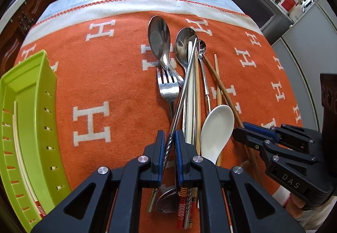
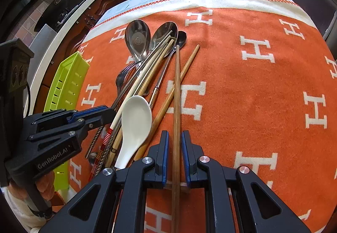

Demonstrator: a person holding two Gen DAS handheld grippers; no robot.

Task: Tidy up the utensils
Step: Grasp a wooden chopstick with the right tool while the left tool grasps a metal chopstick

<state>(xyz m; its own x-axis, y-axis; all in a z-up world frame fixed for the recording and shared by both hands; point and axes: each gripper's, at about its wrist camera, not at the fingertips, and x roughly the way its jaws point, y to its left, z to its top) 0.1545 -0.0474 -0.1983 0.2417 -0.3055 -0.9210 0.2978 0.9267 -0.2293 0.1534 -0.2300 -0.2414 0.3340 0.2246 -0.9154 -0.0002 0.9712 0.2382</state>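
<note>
Left gripper (image 1: 169, 138) pinching the metal chopstick (image 1: 185, 83), right gripper (image 2: 174, 140) closed around a wooden chopstick (image 2: 177, 85), both headed for the green tray (image 1: 31, 106) at 9 o'clock.

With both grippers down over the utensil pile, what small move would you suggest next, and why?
Probably lift the left gripper slightly, to free the metal chopstick between its nearly shut pads. It lies across the fork and other chopsticks, and the green tray waits to the left. The right gripper holds a dark wooden chopstick.
</note>
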